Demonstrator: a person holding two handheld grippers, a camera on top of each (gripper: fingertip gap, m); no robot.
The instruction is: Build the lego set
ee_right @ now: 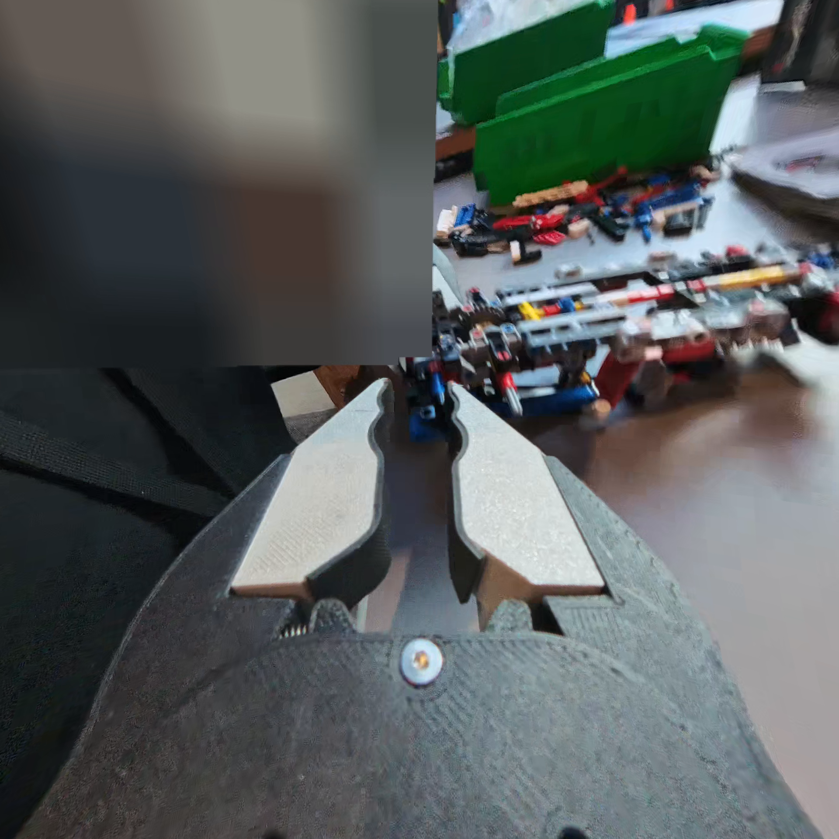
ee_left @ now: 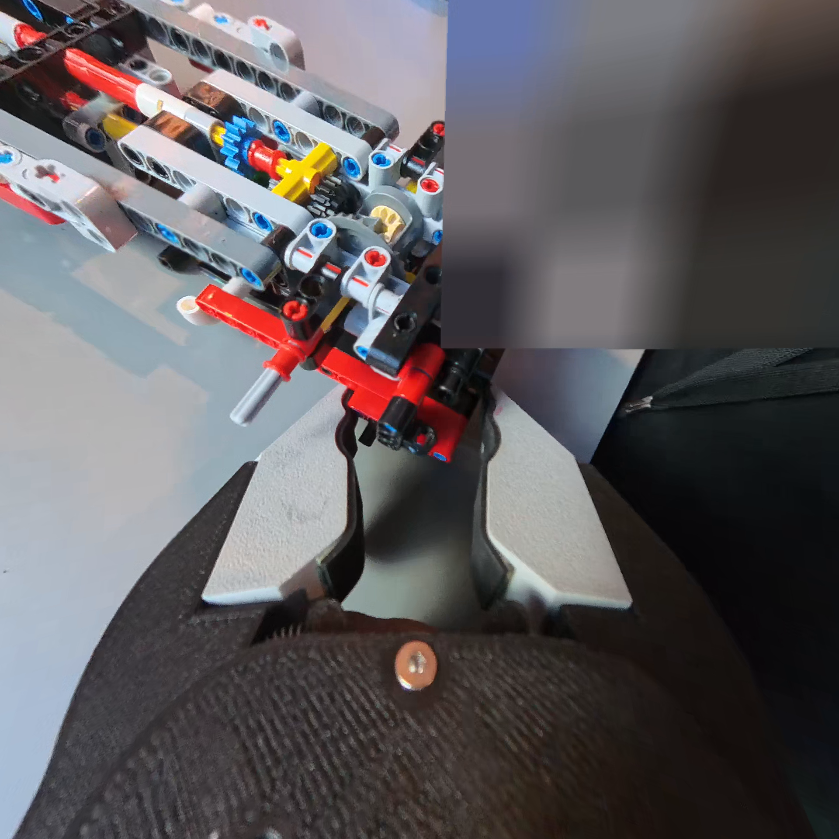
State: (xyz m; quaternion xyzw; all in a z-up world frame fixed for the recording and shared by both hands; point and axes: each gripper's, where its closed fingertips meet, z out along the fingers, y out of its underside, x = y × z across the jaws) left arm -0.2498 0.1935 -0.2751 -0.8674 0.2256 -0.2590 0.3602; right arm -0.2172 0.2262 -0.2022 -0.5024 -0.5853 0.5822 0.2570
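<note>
The lego model (ee_left: pixel 254 181) is a long chassis of grey beams with red, yellow and blue parts and gears. It lies on the pale table (ee_left: pixel 91 454) and runs away to the upper left. My left gripper (ee_left: pixel 415 408) is shut on the red block at the model's near end. A grey axle (ee_left: pixel 259 395) sticks out beside it. In the right wrist view the model (ee_right: pixel 590 318) runs off to the right. My right gripper (ee_right: pixel 420 390) has its jaws narrowly apart, closed around a small blue and black part (ee_right: pixel 424 411) at the model's near end.
Loose lego pieces (ee_right: pixel 581 218) lie in a heap behind the model. Green bins (ee_right: pixel 590 136) stand behind them. A stack of booklets (ee_right: pixel 790 172) lies at the far right. A person's dark clothing (ee_right: pixel 113 454) is close on the near side.
</note>
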